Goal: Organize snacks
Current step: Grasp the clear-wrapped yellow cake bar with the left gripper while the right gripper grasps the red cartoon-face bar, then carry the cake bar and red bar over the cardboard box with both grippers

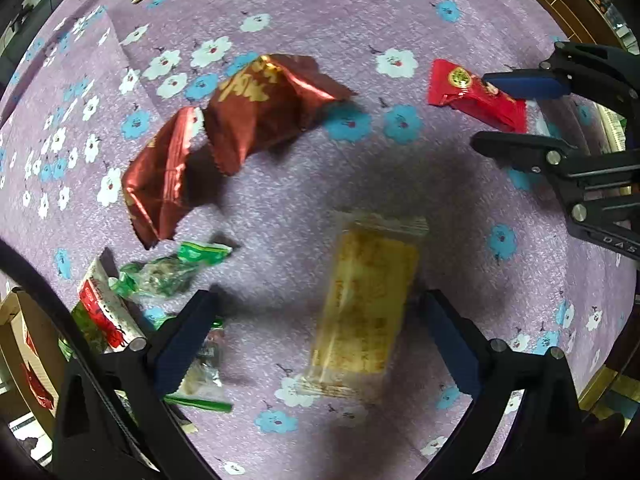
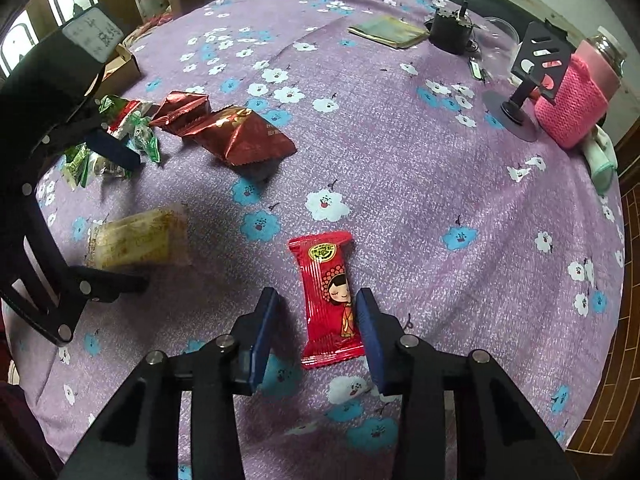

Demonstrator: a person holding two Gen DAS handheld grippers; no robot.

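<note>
A: Nearest the lens, right wrist view — right gripper [image 2: 316, 320] angled down over the red snack packet [image 2: 328, 300]. Fingers narrowed to a moderate gap, astride the packet's lower half. The right pad looks to be against the wrapper edge; the left one stands clear. Not gripped, by my reading.

B: And the left?

A: Left gripper [image 1: 320, 340] points straight down, fingers spread wide, holding nothing. The yellow snack bar [image 1: 364, 312] sits between them, blurred; cannot tell whether it lies flat on the tabletop [image 2: 400, 160] or is just off it.

B: Other snacks?

A: Two maroon foil packets [image 1: 240, 120] touching each other, mid-cloth. Green-wrapped candies [image 1: 168, 272] bunched near a cardboard box [image 2: 120, 64] at the cloth's edge.

B: Risks?

A: Packet sits off-centre between the right fingers — closing could shove it sideways or pinch only the crimped edge, and slick film slips. The two grippers work close together; a sweep by either could clip the other or scatter the candies.

B: Unclear?

A: Box mostly cut off behind the left gripper; contents unseen. Some candies are hidden under the left finger. Yellow bar's print is unreadable. Where the snacks belong — not evident.
</note>
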